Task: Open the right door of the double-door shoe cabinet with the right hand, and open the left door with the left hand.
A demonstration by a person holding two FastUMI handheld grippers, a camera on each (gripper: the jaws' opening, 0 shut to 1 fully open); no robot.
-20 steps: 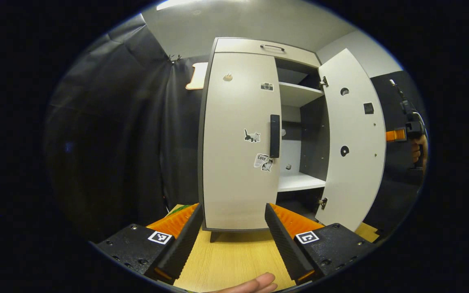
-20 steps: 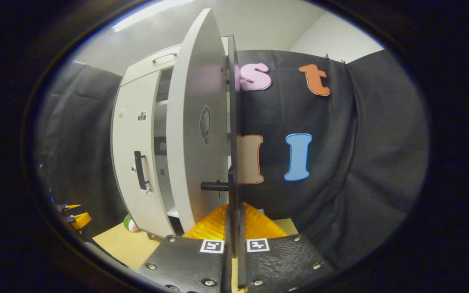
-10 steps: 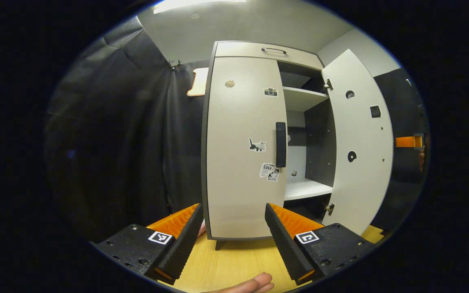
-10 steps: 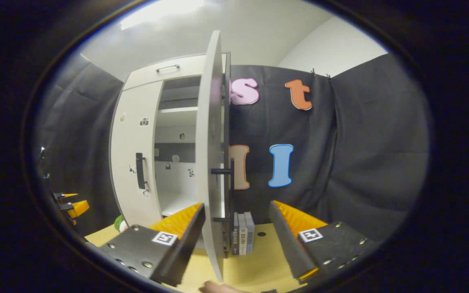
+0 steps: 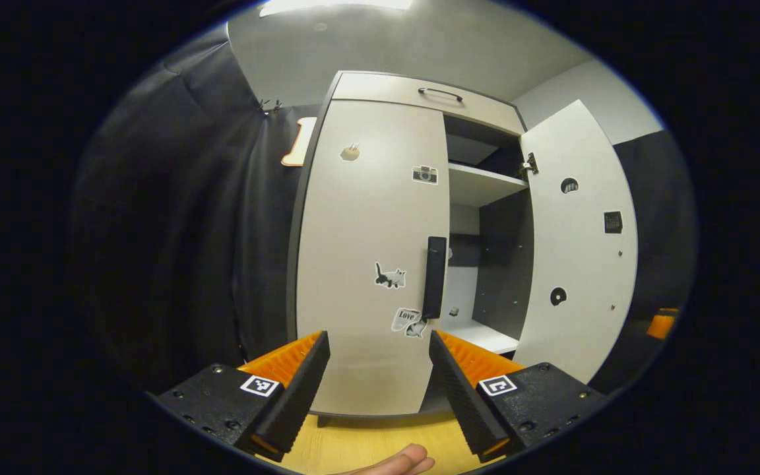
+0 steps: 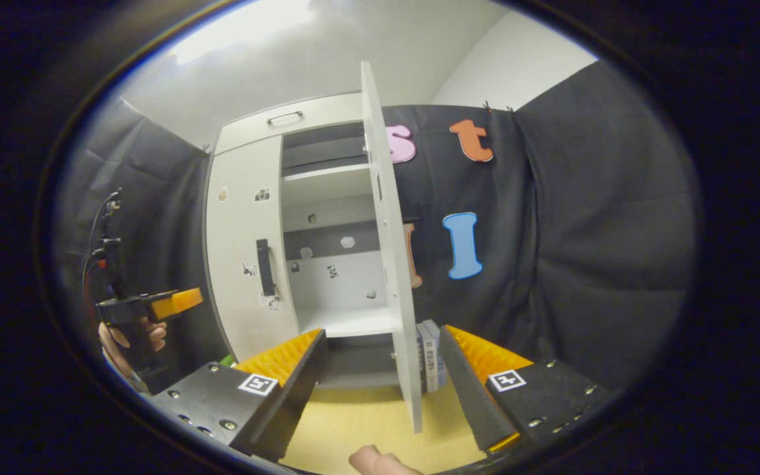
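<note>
The pale double-door shoe cabinet [image 5: 393, 89] stands on a wooden table. Its left door [image 5: 367, 264] is closed, with a black vertical handle [image 5: 434, 277] at its right edge. My left gripper [image 5: 379, 336] is open just in front of that door, a little below and left of the handle, touching nothing. The right door [image 5: 578, 251] is swung wide open. In the right gripper view that right door [image 6: 390, 251] shows edge-on. My right gripper [image 6: 385, 332] is open and empty, its fingers either side of the door's edge but apart from it. The left gripper [image 6: 179, 301] is held by a hand at far left.
White shelves [image 6: 347, 321] show inside the open half. A drawer with a dark handle [image 5: 439, 94] tops the cabinet. Several books [image 6: 429, 356] stand on the table [image 6: 367, 415] behind the open door. Black cloth walls close in on both sides.
My right gripper went from shut on the right door's handle to open, and drew back as the door swung wide. My left gripper came closer to the left door's handle.
</note>
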